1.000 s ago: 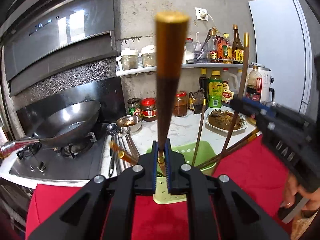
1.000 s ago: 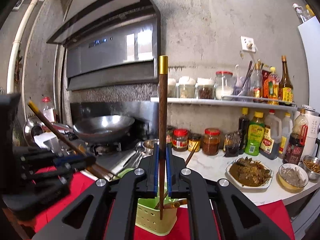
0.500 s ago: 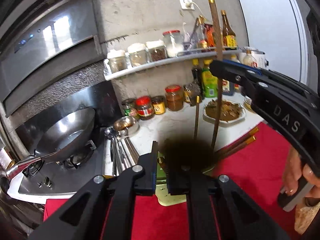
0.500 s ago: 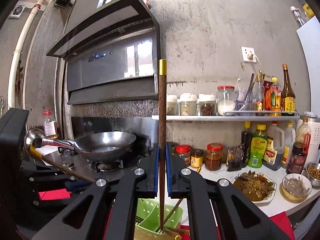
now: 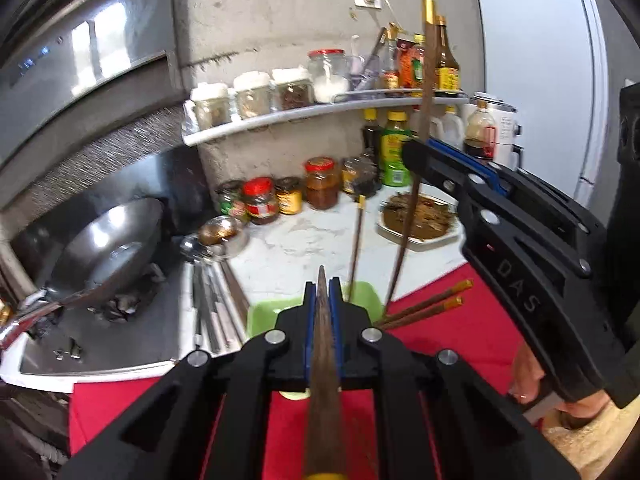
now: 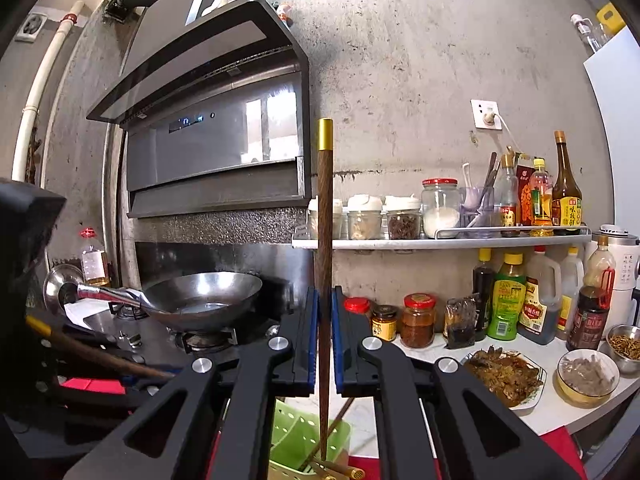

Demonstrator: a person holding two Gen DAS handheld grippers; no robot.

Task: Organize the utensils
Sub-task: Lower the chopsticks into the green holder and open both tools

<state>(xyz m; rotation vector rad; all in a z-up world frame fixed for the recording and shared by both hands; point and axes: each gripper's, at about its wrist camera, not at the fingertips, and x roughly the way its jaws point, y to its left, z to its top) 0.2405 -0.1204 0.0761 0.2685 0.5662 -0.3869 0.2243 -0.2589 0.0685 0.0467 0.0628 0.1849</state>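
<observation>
left wrist view: the left gripper (image 5: 322, 300) is clamped on a brown chopstick (image 5: 323, 380) pointing over the green holder (image 5: 264, 314), where 1 chopstick stands. right wrist view: the right gripper (image 6: 324, 336) pinches an upright gold-capped chopstick (image 6: 323, 240) above that holder (image 6: 296, 440).

Dark brown chopstick (image 6: 323, 240) with gold cap; pale green slotted basket (image 6: 296, 440); red cloth (image 5: 472, 332); white marbled table (image 5: 304, 244); black hand-held gripper (image 6: 325, 344) with blue pads.

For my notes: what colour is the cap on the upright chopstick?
Gold, on the chopstick; clearest in the right wrist view.
</observation>
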